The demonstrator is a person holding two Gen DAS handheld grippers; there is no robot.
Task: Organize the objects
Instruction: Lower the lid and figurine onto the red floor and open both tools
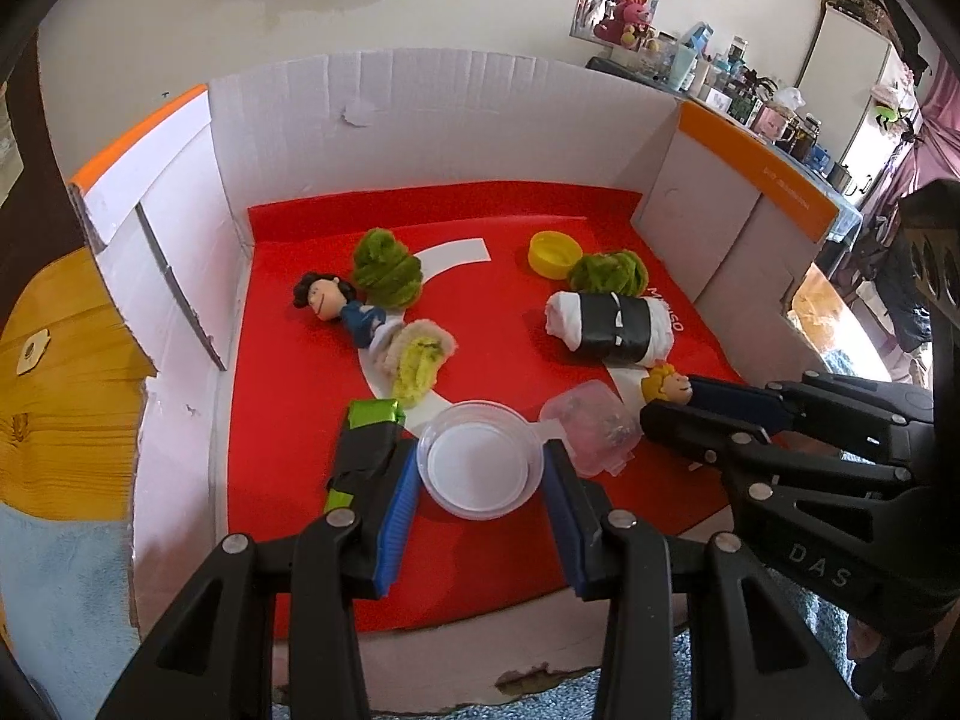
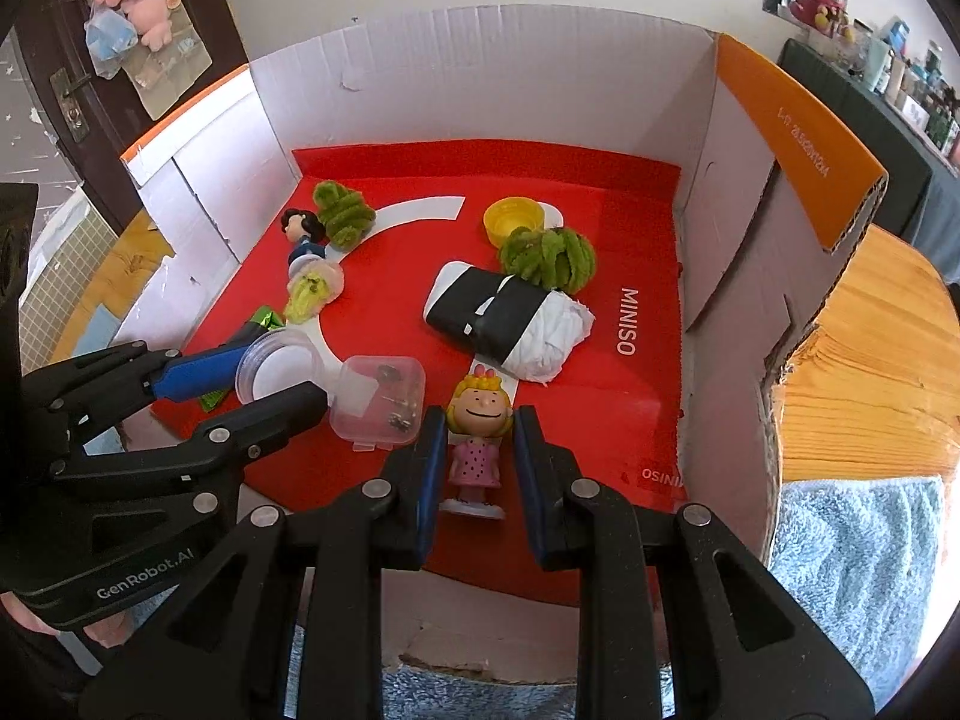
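Observation:
My left gripper (image 1: 480,468) stands open around a round clear plastic lid (image 1: 480,459), jaws beside its rim; it also shows in the right wrist view (image 2: 273,369). My right gripper (image 2: 477,438) stands open around an upright blonde girl figurine in a pink dress (image 2: 478,435), jaws close on both sides; its head shows in the left wrist view (image 1: 666,384). A clear square plastic box (image 2: 378,399) lies between the two grippers.
All sits on a red mat (image 2: 630,408) in a white cardboard tray (image 2: 480,78). Also there: a dark-haired figurine (image 1: 327,300), two green fuzzy balls (image 1: 387,267), a yellow cap (image 1: 555,252), a white roll with black tape (image 1: 609,327), a pale fuzzy piece (image 1: 417,360), a green wrapper (image 1: 372,411).

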